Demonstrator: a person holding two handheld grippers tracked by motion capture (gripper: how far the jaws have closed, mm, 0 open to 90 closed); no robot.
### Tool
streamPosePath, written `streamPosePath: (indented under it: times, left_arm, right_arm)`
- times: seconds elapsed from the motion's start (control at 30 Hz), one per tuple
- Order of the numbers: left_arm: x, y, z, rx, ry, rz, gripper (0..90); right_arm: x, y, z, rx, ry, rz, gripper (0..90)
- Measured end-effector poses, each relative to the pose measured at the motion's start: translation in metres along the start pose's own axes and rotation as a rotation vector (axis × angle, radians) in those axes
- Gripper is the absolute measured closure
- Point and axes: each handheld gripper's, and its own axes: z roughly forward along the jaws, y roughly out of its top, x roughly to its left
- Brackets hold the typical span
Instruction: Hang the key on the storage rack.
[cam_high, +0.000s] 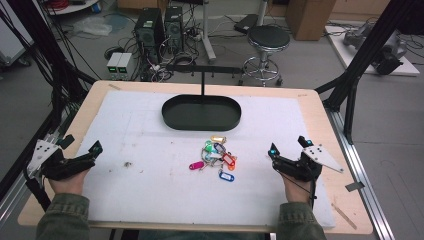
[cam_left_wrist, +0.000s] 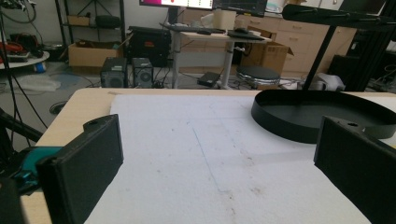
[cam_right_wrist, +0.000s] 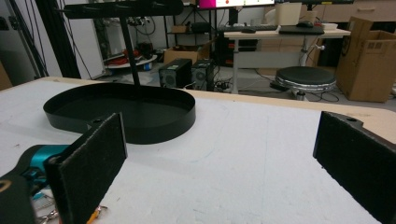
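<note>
A pile of coloured key tags (cam_high: 216, 155) on rings lies on the white mat, just in front of a black oval tray (cam_high: 201, 113) with an upright post and crossbar. My left gripper (cam_high: 82, 151) rests at the mat's left edge, open, nothing between its jaws. My right gripper (cam_high: 289, 147) rests at the right side, open and empty too, a hand's width right of the tags. The tray (cam_left_wrist: 299, 114) sits ahead to the right in the left gripper view. In the right gripper view the tray (cam_right_wrist: 126, 112) is ahead to the left, and a bit of the tags (cam_right_wrist: 44, 210) peeks out at bottom left.
A white mat (cam_high: 150, 185) covers most of the wooden table (cam_high: 345, 200). A small dark speck (cam_high: 127, 164) lies on the mat left of centre. Beyond the table stand a stool (cam_high: 267, 42), computer towers (cam_high: 157, 27) and cables on the floor.
</note>
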Motion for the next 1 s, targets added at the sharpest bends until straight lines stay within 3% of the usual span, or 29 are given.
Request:
streamPosePath:
  times: [0.27, 1.0]
  left_arm:
    - [0.0000, -0.0008, 0.0015, 0.012, -0.004, 0.003, 1.8]
    - [0.0002, -0.0012, 0.0028, 0.014, -0.014, 0.001, 1.8]
  right_arm:
    - [-0.0003, -0.0006, 0.0009, 0.011, 0.009, 0.008, 1.7]
    - [0.0052, -0.0020, 0.0092, 0.067, 0.052, -0.026, 1.7]
